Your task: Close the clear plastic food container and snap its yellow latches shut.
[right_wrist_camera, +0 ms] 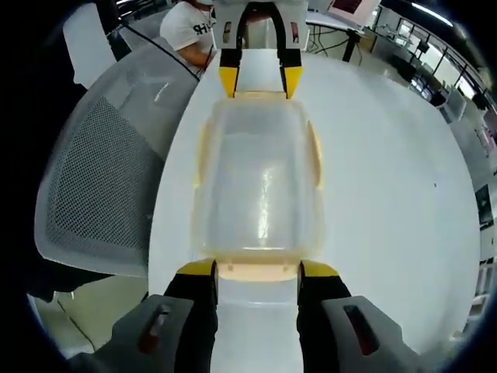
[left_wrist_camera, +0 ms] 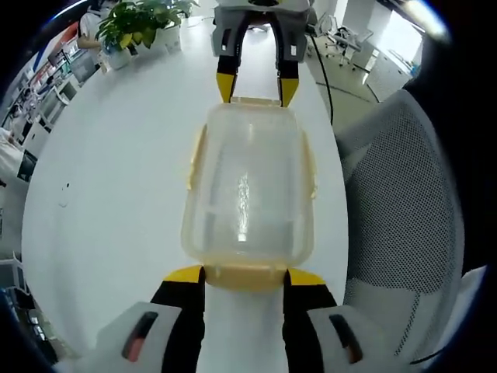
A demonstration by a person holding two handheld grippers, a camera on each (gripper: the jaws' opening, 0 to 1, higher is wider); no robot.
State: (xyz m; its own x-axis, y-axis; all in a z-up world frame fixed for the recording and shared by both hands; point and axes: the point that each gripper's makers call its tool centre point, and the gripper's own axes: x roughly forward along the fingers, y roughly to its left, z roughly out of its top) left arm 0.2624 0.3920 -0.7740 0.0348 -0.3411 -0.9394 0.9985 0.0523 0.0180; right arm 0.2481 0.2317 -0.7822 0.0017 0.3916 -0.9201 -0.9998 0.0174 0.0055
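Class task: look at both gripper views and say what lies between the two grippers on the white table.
The clear container, lid on, lies between the left gripper and right gripper; both views show this.

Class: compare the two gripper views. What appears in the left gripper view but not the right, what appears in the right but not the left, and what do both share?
Left gripper view: potted plants at the table's far edge. Right gripper view: a person in a white shirt beyond the table. Both: the clear container, lid on, on the white table; open tongs at each short end, left and right; a grey mesh chair.
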